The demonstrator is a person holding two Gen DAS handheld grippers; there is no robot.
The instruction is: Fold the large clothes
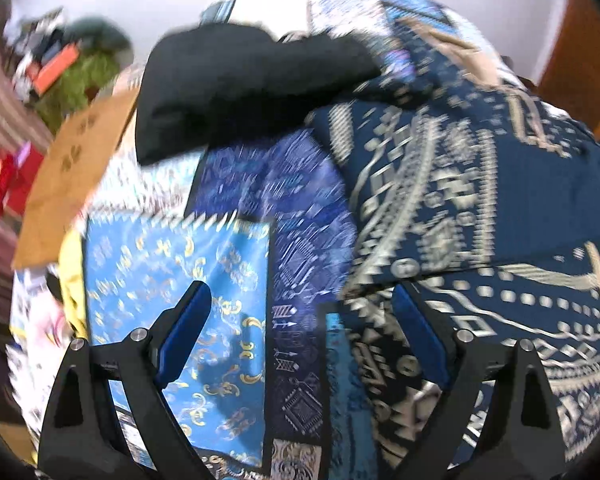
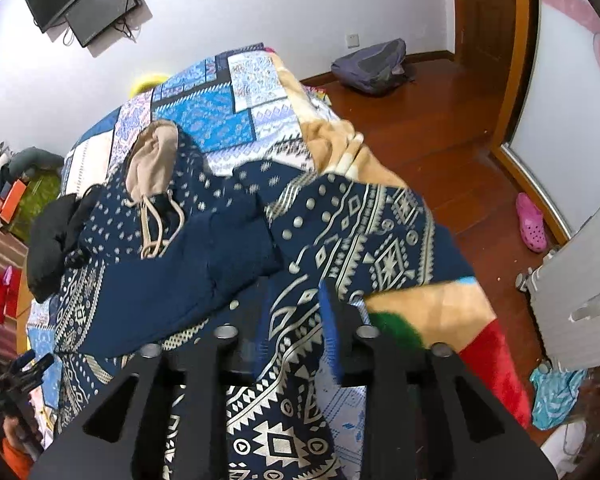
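A large navy garment (image 1: 460, 200) with a pale geometric print lies spread over the bed; its beige-lined hood (image 2: 152, 156) and drawstrings point toward the far end. My left gripper (image 1: 298, 288) hangs open above the patchwork bed cover (image 1: 180, 280), with nothing between its blue pads and the garment's edge at its right finger. My right gripper (image 2: 296, 300) has its jaws a little apart. A fold of the navy garment (image 2: 360, 232) runs between them, and the pads do not visibly press it.
A black cloth bundle (image 1: 240, 88) sits on the bed beyond the garment. A beige blanket (image 2: 420, 308) drapes over the bed's right side. The wooden floor holds a grey backpack (image 2: 370, 66) and a pink shoe (image 2: 532, 222). Brown cardboard (image 1: 68, 168) leans at the left.
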